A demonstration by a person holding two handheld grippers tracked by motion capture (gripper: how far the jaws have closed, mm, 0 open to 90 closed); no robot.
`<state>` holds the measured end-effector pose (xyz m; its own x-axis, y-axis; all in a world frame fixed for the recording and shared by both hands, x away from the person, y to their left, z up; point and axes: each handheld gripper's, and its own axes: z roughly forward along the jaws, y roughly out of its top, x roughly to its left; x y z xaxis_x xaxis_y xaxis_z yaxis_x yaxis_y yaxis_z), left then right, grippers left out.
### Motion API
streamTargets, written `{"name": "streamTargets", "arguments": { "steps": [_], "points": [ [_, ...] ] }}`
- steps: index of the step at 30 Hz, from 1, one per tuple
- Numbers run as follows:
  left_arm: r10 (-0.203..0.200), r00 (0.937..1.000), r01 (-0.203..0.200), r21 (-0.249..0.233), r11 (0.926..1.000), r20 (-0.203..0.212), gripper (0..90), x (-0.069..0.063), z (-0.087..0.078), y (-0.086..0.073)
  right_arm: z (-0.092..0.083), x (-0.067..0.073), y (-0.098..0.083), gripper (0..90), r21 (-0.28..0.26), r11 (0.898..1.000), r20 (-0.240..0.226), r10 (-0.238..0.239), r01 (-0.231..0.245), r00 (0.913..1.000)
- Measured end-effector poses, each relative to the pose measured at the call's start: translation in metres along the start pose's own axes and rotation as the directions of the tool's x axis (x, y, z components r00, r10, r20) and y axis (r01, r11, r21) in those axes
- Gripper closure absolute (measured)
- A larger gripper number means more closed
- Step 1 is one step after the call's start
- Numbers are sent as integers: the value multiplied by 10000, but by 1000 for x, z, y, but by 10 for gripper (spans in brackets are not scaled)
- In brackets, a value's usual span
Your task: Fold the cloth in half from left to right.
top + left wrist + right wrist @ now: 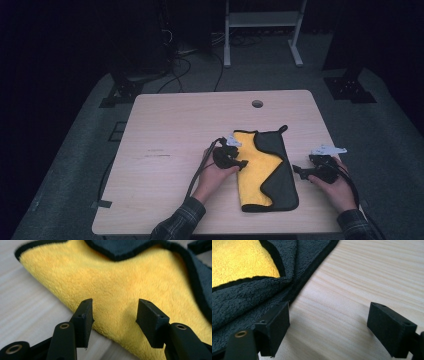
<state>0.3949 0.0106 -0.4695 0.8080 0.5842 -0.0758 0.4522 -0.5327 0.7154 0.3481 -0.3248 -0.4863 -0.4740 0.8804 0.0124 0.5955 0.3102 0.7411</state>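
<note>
Folded yellow-and-black microfibre towel [262, 167] at lower centre of bench [170, 130].
Soft, light, limp; best pinched at bound black edge. Left hand-held gripper [113, 315] half open over yellow pile, right hand-held gripper [329, 327] wide, empty.

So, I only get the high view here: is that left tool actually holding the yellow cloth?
Observer: No. In the left gripper view the left tool stands open over the yellow cloth, with its pads off the pile.
Operator: Is the cloth's edge near it?
Observer: Yes, the folded yellow edge runs just below the tool, with bare table beside it.
Operator: And the right tool?
Observer: The right tool is open too, with only wood between its pads; its one pad sits right at the cloth's dark grey side, though I cannot tell if it touches.
</note>
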Motion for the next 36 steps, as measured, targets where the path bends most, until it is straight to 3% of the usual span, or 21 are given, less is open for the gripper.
{"name": "streamTargets", "arguments": {
  "steps": [5,8,11,12,14,16,18,22,30,36],
  "points": [
    [-147,9993,146,-43,9999,-333,415,-4,-2,-4,0,0,0,170,4,10000,1,0,0,10000],
    [-233,9993,235,57,9997,-297,406,-4,-4,-8,0,0,0,170,4,10000,1,1,-1,10000],
    [-195,9994,194,-36,9998,-292,469,-7,-6,-12,0,0,0,169,4,10000,-5,-4,4,10000],
    [-152,9995,150,-76,9999,-285,562,-8,-6,-12,0,0,0,170,3,10000,-4,-8,8,10000],
    [-44,9996,41,-122,9999,-287,597,-10,-6,-13,0,0,0,171,3,10000,-4,-13,13,10000],
    [-211,9997,213,-214,9995,121,786,-11,-6,-15,-1,0,0,220,14,10000,-6,0,0,10000],
    [-83,9999,84,-199,9998,67,826,-12,-7,-15,-3,0,2,273,121,9999,59,-3,2,10000],
    [-302,9991,306,-141,9994,291,833,-7,-11,-18,-7,4,7,284,-69,10000,68,-59,59,10000],
    [-549,9963,551,-11,9985,654,829,7,-33,-36,-10,32,35,341,-723,9957,-594,-622,579,9963],
    [-696,9962,694,52,9976,529,828,19,-52,-51,-1,63,63,400,-1090,9874,-1394,-1298,1151,9817]
  ]
}}
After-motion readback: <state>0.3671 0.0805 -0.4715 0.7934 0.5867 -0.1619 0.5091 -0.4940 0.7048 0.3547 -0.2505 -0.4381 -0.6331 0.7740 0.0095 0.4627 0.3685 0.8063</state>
